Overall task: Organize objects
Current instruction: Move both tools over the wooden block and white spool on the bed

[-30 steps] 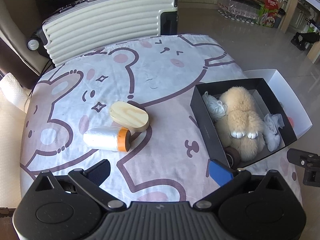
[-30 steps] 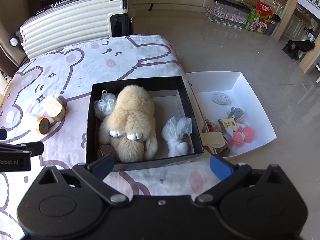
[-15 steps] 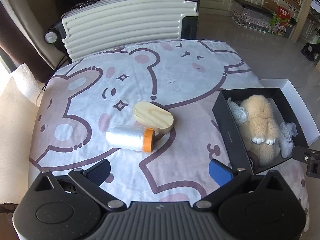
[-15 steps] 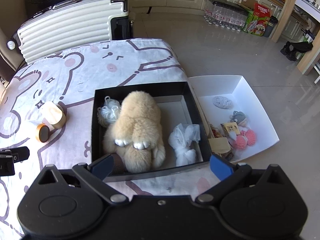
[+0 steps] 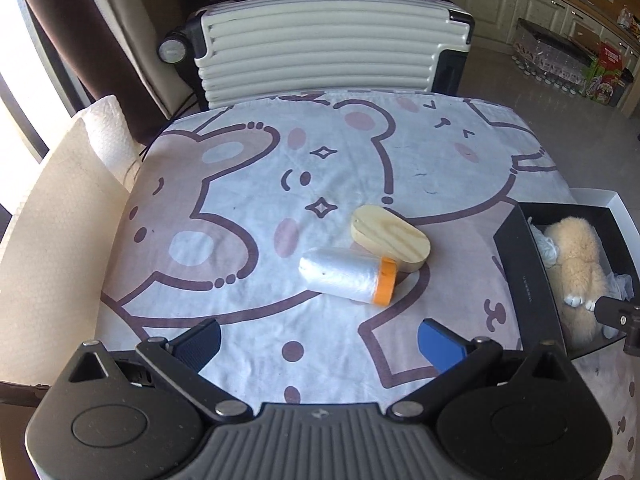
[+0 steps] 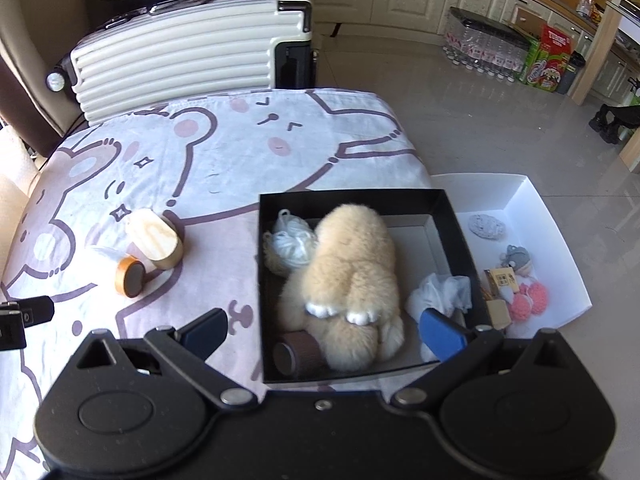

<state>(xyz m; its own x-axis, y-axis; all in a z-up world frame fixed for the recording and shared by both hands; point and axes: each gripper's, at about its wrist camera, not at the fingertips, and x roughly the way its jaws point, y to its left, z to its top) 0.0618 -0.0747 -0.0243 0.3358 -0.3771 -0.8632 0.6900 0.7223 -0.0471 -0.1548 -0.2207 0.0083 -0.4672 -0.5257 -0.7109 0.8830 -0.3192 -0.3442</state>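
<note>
Through my left wrist camera, my left gripper (image 5: pixel 318 344) hangs over the near edge of the worktop with its two fingers spread wide and nothing between them. The worktop is covered by a bear-print cloth (image 5: pixel 248 184). Ahead of the gripper, near the middle of the cloth, lies a clear roll with an orange end (image 5: pixel 348 275) on its side, and a pale wooden oval block (image 5: pixel 390 237) touches it at the far right. At the right edge sits a black box (image 5: pixel 528 280) holding a beige plush toy (image 5: pixel 578 264) and a ball of white yarn (image 5: pixel 548 246). A ribbed cream suitcase (image 5: pixel 320 56) stands behind the worktop.

Through my right wrist camera, my right gripper (image 6: pixel 323 332) is likewise wide open and empty, poised over the near side of the black box (image 6: pixel 360 196). The plush toy (image 6: pixel 352 280) lies along the middle of the box, with the white yarn (image 6: pixel 290 242) at its far left, a brown roll (image 6: pixel 298 354) in the near left corner and a crumpled white cloth (image 6: pixel 440 290) on its right. Beyond the box's right wall, a white tray (image 6: pixel 532 200) holds a grey item (image 6: pixel 486 226), a small grey doll (image 6: pixel 516 258), a pink knitted piece (image 6: pixel 530 300) and small tan cartons (image 6: pixel 502 280). The orange-ended roll (image 6: pixel 130 278) and wooden block (image 6: pixel 156 240) rest together on the cloth, well left of the box.
</note>
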